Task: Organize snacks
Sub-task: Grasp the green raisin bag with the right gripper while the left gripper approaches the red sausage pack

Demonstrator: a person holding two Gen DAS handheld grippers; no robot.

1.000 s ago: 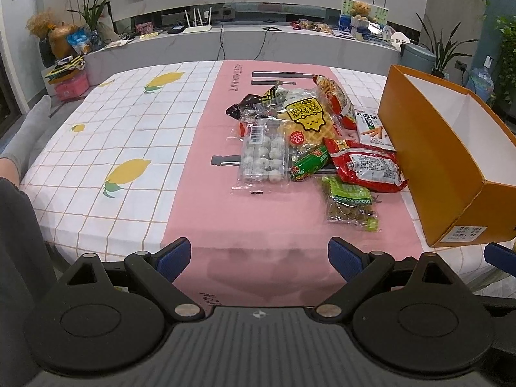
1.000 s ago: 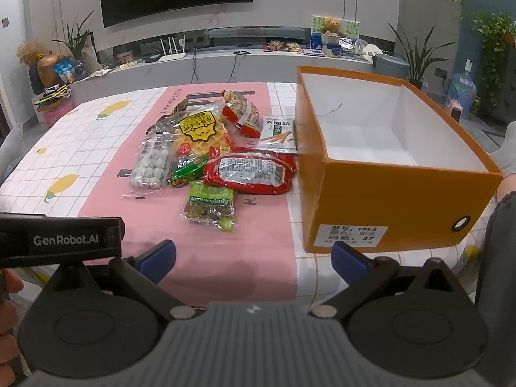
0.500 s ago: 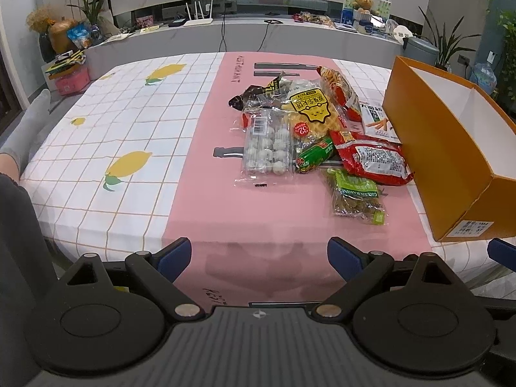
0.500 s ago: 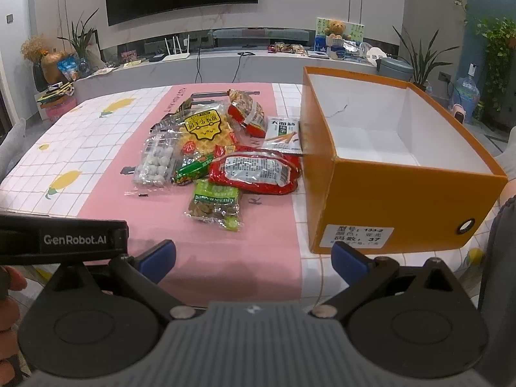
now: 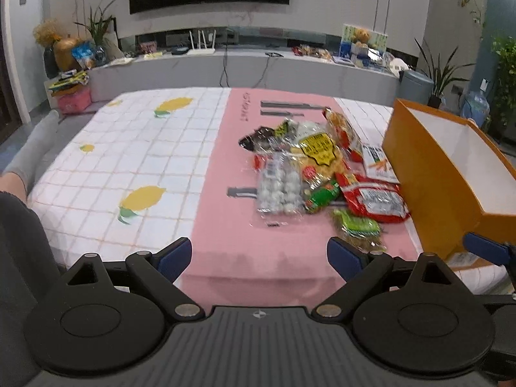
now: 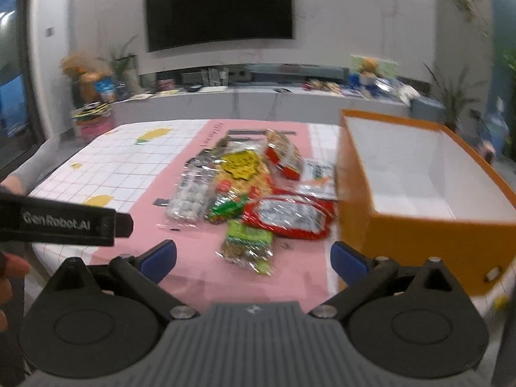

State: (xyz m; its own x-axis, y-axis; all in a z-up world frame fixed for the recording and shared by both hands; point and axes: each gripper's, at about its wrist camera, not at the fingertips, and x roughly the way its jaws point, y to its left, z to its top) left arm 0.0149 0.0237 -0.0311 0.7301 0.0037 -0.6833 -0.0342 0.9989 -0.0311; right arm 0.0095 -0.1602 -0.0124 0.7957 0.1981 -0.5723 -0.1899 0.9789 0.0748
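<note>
Pink runs down the middle of the cloth (image 5: 219, 219) that covers the bench, with white squares and yellow lemons printed on either side. On that pink strip lies a loose heap of snack packets. Nearest the front edge is a green packet (image 5: 356, 227) (image 6: 246, 245). Just behind it, touching the box wall in the right wrist view, lies a red packet with a white label (image 5: 375, 198) (image 6: 288, 217). A small green and red packet (image 5: 322, 195) is wedged between these and a clear pack of white balls (image 5: 279, 188) (image 6: 190, 200). A clear bag with a yellow label (image 5: 317, 151) (image 6: 242, 164) overlaps the top of the pack of balls. Behind it, a red and orange bag (image 5: 343, 130) leans across the heap, and a white sachet with carrot pictures (image 5: 375, 161) lies against the box.

The orange cardboard box (image 5: 432, 174) (image 6: 416, 235), white inside and with nothing visible in it, stands on the bench just right of the heap.

The left gripper (image 5: 259, 258) hangs over the front edge of the bench, its jaws wide apart and bare. The right gripper (image 6: 253, 258) is likewise spread above the green packet without touching it; its jaws have just been closing a little, with nothing between them. The right wrist view is blurred.
</note>
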